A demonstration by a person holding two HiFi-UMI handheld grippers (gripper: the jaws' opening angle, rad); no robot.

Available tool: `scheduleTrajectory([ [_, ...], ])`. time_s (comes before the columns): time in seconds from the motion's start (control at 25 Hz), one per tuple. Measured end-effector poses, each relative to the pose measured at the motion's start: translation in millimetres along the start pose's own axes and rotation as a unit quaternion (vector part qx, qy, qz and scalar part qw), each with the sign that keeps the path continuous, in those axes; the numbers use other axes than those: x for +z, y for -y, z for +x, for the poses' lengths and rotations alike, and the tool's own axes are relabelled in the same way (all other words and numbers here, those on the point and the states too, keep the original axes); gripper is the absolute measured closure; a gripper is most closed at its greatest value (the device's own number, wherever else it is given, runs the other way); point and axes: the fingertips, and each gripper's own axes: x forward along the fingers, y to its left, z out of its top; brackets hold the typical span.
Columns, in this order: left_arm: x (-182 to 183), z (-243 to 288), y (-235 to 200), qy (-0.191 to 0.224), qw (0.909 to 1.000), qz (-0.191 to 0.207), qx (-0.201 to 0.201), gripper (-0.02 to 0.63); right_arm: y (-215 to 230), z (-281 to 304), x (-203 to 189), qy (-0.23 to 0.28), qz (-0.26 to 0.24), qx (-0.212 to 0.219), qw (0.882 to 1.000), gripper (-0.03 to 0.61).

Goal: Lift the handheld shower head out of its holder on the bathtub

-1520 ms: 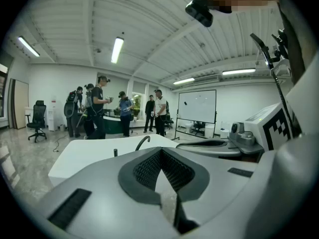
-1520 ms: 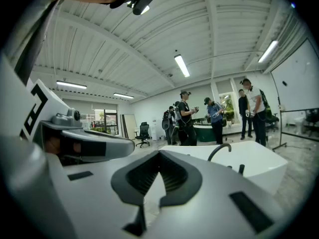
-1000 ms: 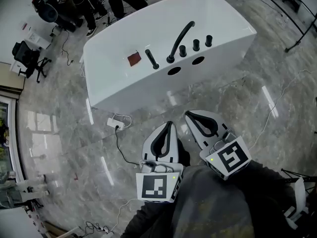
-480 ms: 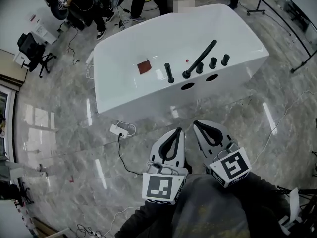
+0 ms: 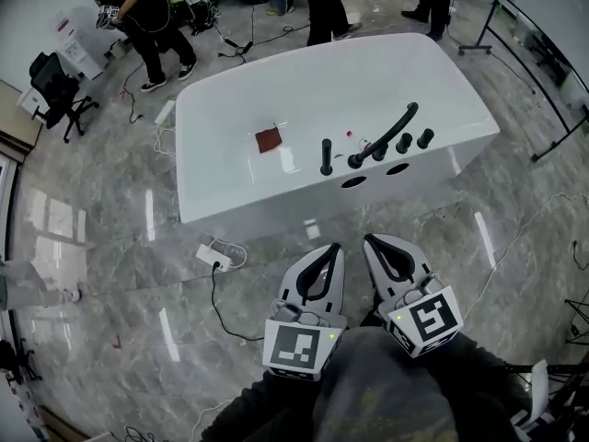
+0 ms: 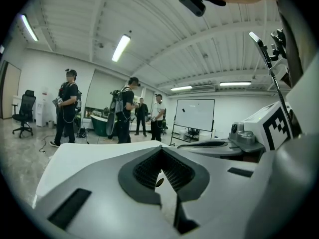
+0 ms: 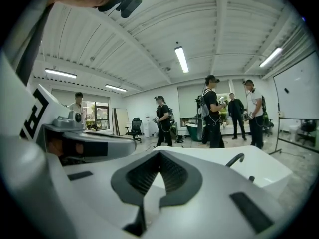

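The white bathtub (image 5: 230, 191) stands ahead on the marble floor. On its near rim the black handheld shower head (image 5: 326, 157) stands upright in its holder, left of the curved black spout (image 5: 385, 135) and two knobs (image 5: 414, 141). My left gripper (image 5: 331, 250) and right gripper (image 5: 373, 242) hover side by side over the floor, short of the tub, both shut and holding nothing. The left gripper view shows the shut left gripper (image 6: 161, 151) before the tub rim (image 6: 84, 151). In the right gripper view the right gripper (image 7: 159, 154) points at the tub (image 7: 259, 168) and spout (image 7: 235, 159).
A white power strip (image 5: 213, 256) with a black cable lies on the floor left of my grippers. A red-brown square (image 5: 269, 139) lies in the tub. Several people (image 5: 152, 26) stand behind it. An office chair (image 5: 55, 86) is far left, stand legs (image 5: 543, 81) far right.
Both grippers have moved forward together toward the tub, still shut. The tub and its black fittings now sit lower and nearer in the head view.
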Motion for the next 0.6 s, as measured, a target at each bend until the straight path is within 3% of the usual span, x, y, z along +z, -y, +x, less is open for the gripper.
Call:
scheduleTrajectory([
  [0.24, 3.6, 22.1, -17.1, -0.007, 0.9999, 0.006, 0.01, 0.611, 15.7, 23.3, 5.8, 0.005, 0.002, 0.006, 1.0, 0.574],
  [0.6, 17.4, 97.3, -36.6, -0.035, 0.9983, 0.021, 0.042, 0.611, 87.6, 75.2, 22.1, 0.026, 0.026, 0.027, 0.999, 0.575],
])
